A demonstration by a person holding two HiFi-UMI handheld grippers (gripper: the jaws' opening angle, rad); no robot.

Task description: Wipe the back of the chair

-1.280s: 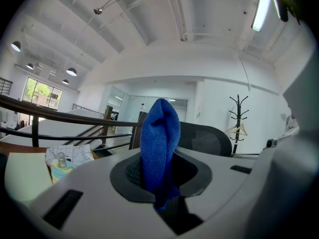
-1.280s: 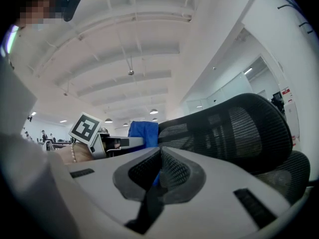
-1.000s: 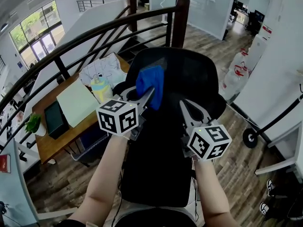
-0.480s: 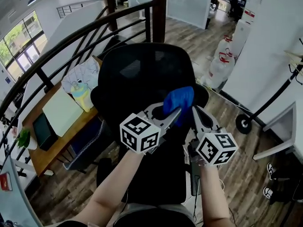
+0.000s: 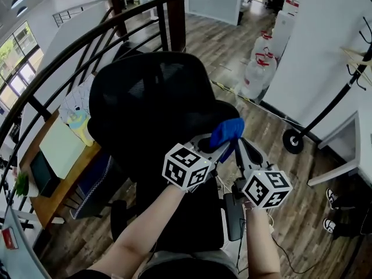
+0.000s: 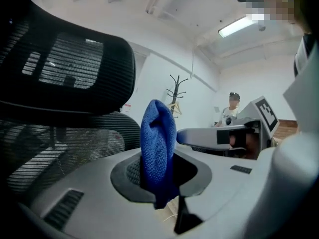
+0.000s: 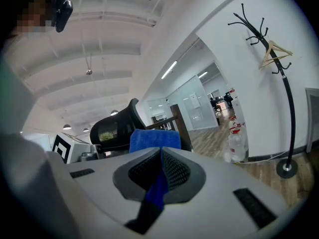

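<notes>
Your left gripper (image 5: 223, 148) pinches the blue cloth (image 5: 228, 131) between its jaws, and your right gripper (image 5: 240, 148) has its jaws clamped on a fold of the same cloth. You hold the cloth at the lower right edge of the black mesh chair (image 5: 151, 103) back. Beyond it, clear jugs (image 5: 257, 68) stand on the wood floor (image 5: 221, 45); their contents can't be made out.

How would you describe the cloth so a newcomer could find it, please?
Find the big black mesh office chair. At its right side the left gripper and right gripper together pinch a small cloth, the only bright blue thing there.
</notes>
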